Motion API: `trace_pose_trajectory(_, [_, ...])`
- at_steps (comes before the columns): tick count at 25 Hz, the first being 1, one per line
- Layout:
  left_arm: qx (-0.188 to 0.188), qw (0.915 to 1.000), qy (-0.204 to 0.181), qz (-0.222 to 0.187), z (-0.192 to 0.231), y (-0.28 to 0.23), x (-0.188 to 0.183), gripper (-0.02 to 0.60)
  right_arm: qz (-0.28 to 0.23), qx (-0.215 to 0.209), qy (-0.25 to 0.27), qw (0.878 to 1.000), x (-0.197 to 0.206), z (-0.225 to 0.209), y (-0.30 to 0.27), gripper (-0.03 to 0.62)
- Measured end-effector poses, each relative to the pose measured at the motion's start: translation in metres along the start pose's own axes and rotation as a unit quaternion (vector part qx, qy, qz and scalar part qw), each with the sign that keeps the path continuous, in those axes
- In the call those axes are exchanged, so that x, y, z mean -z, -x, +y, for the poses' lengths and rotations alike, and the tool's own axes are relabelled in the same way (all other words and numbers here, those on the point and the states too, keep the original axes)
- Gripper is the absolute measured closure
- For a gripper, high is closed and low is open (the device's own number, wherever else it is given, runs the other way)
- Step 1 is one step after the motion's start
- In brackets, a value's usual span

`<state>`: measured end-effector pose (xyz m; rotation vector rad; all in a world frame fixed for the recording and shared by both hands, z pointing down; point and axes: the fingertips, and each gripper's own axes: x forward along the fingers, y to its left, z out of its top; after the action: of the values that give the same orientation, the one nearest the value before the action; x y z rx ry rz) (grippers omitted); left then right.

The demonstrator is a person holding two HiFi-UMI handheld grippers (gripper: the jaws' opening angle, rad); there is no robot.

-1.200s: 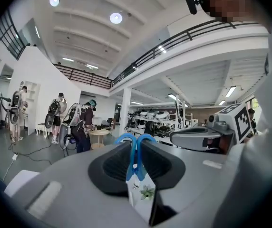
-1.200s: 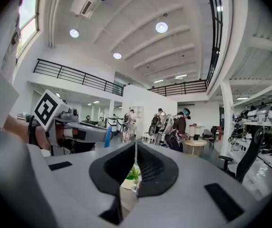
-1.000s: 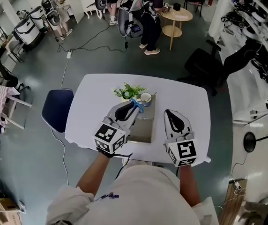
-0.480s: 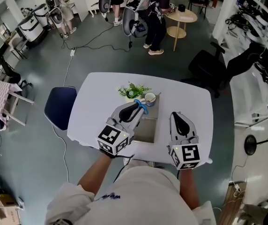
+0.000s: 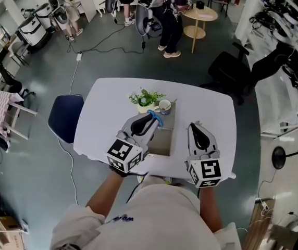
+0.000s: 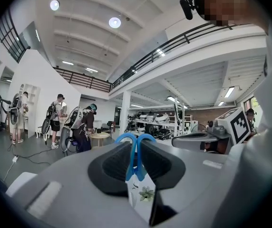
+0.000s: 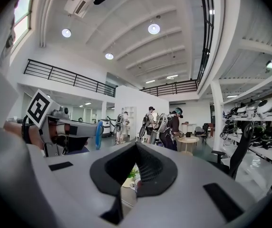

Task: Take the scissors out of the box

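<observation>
My left gripper [image 5: 151,116] is shut on the scissors [image 5: 156,119], whose blue handle loops stick out past the fingertips. It holds them level, over the near left part of the grey open box [image 5: 162,141] on the white table [image 5: 102,119]. In the left gripper view the blue loops [image 6: 136,145] stand upright between the two dark pads [image 6: 114,163]. My right gripper [image 5: 195,127] hovers to the right of the box, shut with nothing in it; its pads [image 7: 152,167] meet. The right gripper view shows the scissors [image 7: 98,134] at its left.
A small potted plant [image 5: 146,97] and a white cup [image 5: 164,106] stand at the box's far end. A blue chair [image 5: 64,117] is at the table's left. Several people stand by a round table [image 5: 199,15] far behind.
</observation>
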<state>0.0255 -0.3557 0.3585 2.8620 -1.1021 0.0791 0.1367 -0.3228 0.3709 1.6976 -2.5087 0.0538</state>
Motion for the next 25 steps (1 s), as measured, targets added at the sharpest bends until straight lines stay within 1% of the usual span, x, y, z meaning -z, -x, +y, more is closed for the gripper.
trace_pose_trajectory(4, [-0.01, 0.9999, -0.013, -0.004, -0.002, -0.0029, -0.0031, 0.506, 0.003, -0.005, -0.005, 1.0, 0.0043, 0.0002, -0.0014, 0.591])
trace_pose_trajectory(10, [-0.011, 0.9998, -0.014, -0.01, -0.0032, -0.0036, -0.003, 0.506, 0.001, -0.006, -0.004, 1.0, 0.0061, -0.0007, -0.0002, 0.591])
trace_pose_trajectory(25, [-0.021, 0.9996, -0.019, -0.006, -0.0084, -0.0057, -0.0018, 0.506, -0.004, -0.013, -0.006, 1.0, 0.0092, -0.0061, 0.0035, 0.592])
